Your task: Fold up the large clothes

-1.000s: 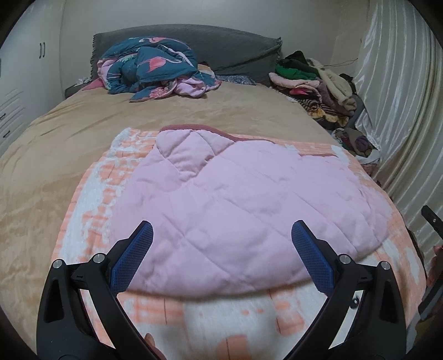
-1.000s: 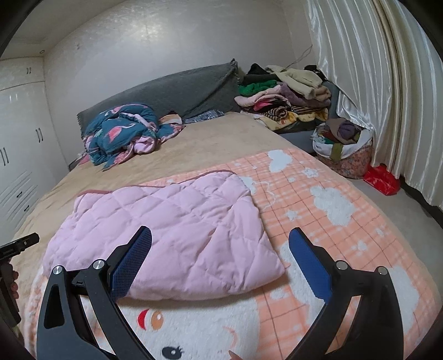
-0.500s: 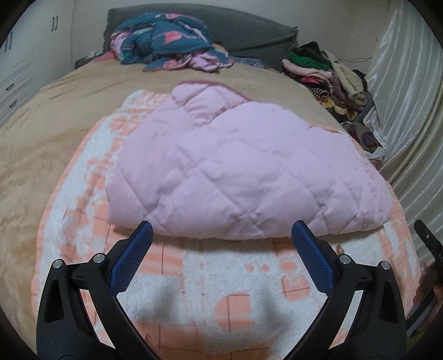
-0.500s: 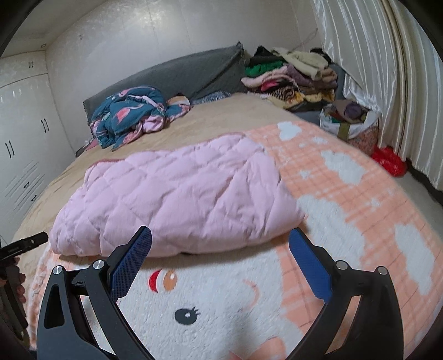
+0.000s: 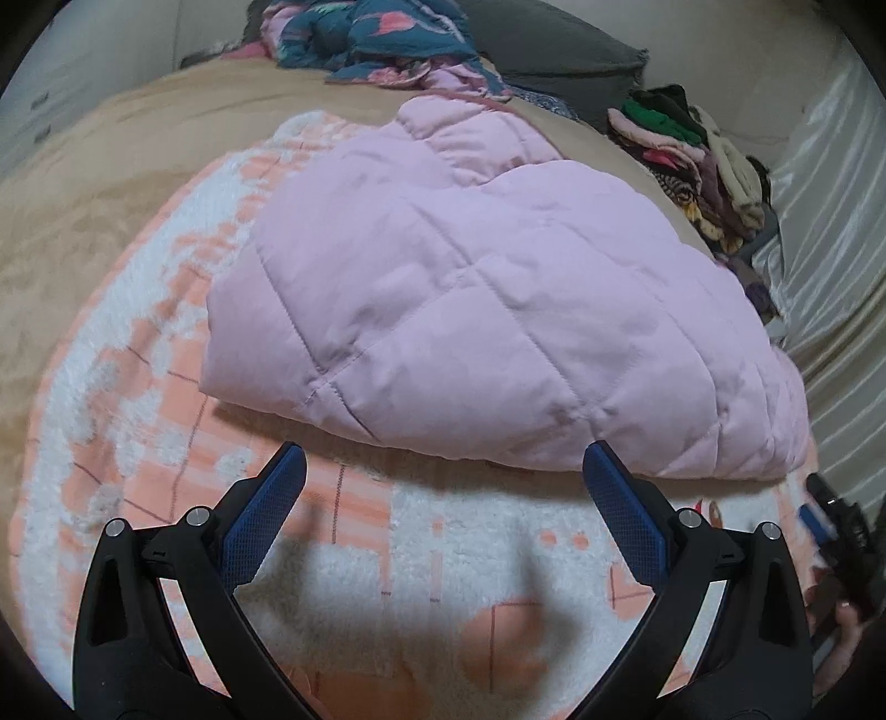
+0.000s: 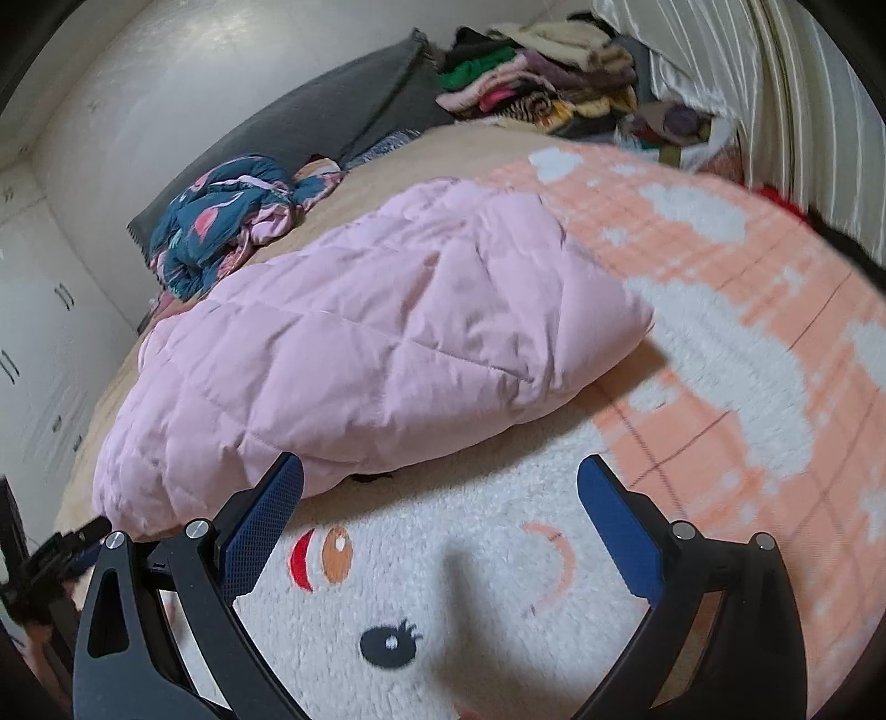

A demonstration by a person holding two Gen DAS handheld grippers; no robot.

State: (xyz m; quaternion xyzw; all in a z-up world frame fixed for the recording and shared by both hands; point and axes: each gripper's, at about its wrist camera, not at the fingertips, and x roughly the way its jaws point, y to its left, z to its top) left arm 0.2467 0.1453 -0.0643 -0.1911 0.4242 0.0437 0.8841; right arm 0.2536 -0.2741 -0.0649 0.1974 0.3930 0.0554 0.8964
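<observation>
A pink quilted coat [image 5: 487, 310] lies folded over on an orange-and-white fleece blanket [image 5: 133, 399] on the bed. It also shows in the right wrist view [image 6: 360, 354]. My left gripper [image 5: 443, 471] is open and empty, low over the blanket just short of the coat's near edge. My right gripper [image 6: 440, 482] is open and empty, at the coat's near edge above the blanket's cartoon face [image 6: 387, 598]. Each gripper shows at the edge of the other's view.
A tan bedspread [image 5: 99, 183] covers the bed. A crumpled teal and pink garment [image 5: 382, 39] lies by the grey headboard [image 6: 332, 111]. A pile of clothes [image 6: 531, 83] sits at the far right by the curtain [image 6: 720, 66].
Both grippers have dropped lower and moved in toward the coat's near edge. The coat now fills more of both views. Both stayed open.
</observation>
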